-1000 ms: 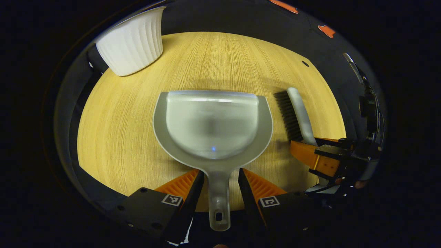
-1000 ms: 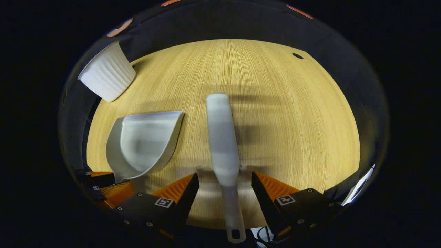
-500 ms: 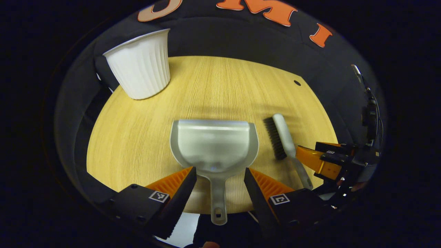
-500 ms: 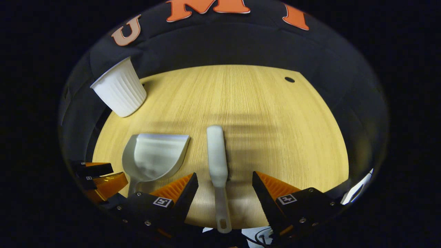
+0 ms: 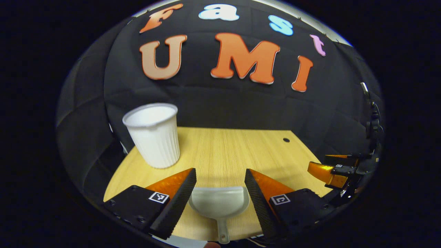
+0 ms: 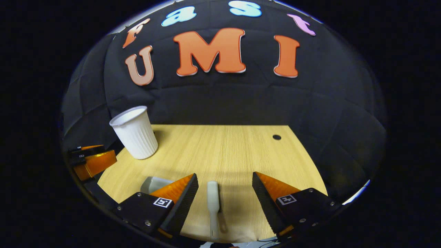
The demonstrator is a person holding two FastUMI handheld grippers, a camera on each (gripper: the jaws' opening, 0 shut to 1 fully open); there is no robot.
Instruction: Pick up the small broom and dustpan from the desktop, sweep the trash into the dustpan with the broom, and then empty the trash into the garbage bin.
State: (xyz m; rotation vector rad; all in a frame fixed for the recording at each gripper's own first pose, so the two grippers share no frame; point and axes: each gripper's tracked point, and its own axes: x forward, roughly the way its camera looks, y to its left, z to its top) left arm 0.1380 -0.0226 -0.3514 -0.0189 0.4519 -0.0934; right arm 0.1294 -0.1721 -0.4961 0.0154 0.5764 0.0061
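A pale grey dustpan [image 5: 219, 206] lies flat on the wooden table [image 5: 227, 148], handle toward me, low between the fingers of my left gripper [image 5: 219, 179]. That gripper is open and raised above the pan, touching nothing. In the right gripper view the small broom [image 6: 213, 203] lies on the table [image 6: 224, 151], handle toward me, below my open right gripper [image 6: 224, 179], which holds nothing. A corner of the dustpan [image 6: 153, 183] shows left of the broom. The white ribbed garbage bin [image 5: 153, 136] [image 6: 134, 137] stands upright at the table's back left.
The black booth wall rises just behind the table's far edge. A small round hole [image 5: 286, 140] [image 6: 276, 137] sits near the back right corner. The right gripper [image 5: 336, 172] shows at the right edge of the left gripper view, the left gripper [image 6: 91, 162] at the left edge of the right gripper view.
Both grippers have drawn back and tilted up from the dustpan and broom, staying open. The tools now sit low and small, and the booth wall has come into view.
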